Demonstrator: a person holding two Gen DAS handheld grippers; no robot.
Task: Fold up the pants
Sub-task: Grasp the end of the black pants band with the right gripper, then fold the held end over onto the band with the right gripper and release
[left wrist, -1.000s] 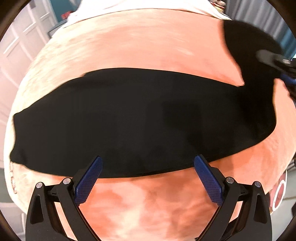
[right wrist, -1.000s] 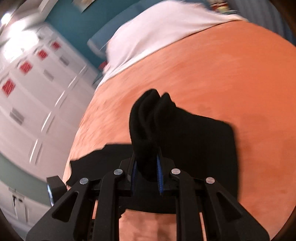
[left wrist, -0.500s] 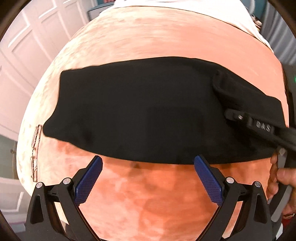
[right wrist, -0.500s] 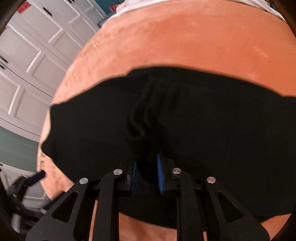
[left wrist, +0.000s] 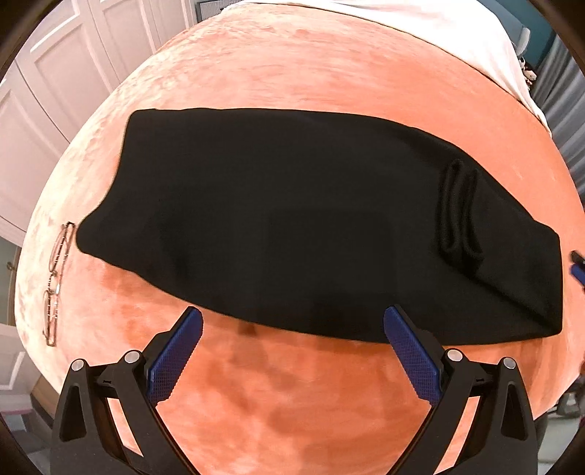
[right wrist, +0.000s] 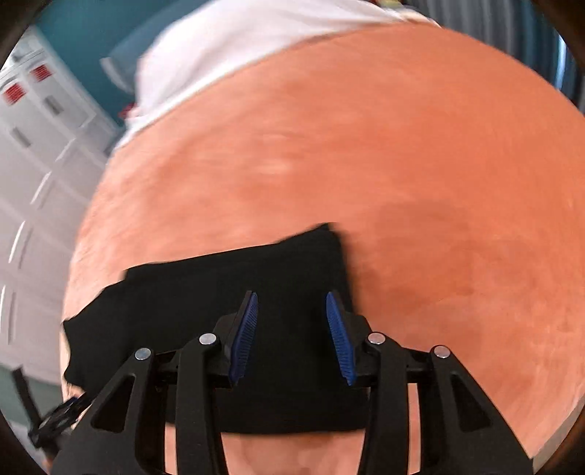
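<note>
Orange plush bedspread (left wrist: 292, 394) fills both views; I'm seeing the black pants (left wrist: 292, 226) lying flat on it as a long folded band, side to side across the left wrist view.

Diffs vs earlier frames:
- Right gripper (right wrist: 292, 336) was clamped on a bunched fold of the black fabric a second ago and half a second ago. Now its jaws are opening, blue pads apart, nothing pinched. Cloth lies below and between the pads but they don't press it.
- That bunch now sits on top of the pants as a small double ridge (left wrist: 459, 215) near the right end in the left view.
- Half a second ago the right tool and the person's hand crossed the right side of the left view. Now only a sliver of blue and black (left wrist: 577, 266) shows at the right edge.
- Left view has slid sideways: the wire-rimmed glasses (left wrist: 55, 285) on the bedspread, just off the pants' left end, are now fully in view.

Pose:
- Left gripper (left wrist: 292, 350) spread wide, empty, pointing steeply down over bare bedspread, pads just short of the pants' near edge.
- Right gripper tilted down over one end of the pants; frame is motion-blurred.

Far: white sheet (left wrist: 420, 22) past the bedspread, white panelled cabinet doors (left wrist: 47, 91) at left.
</note>
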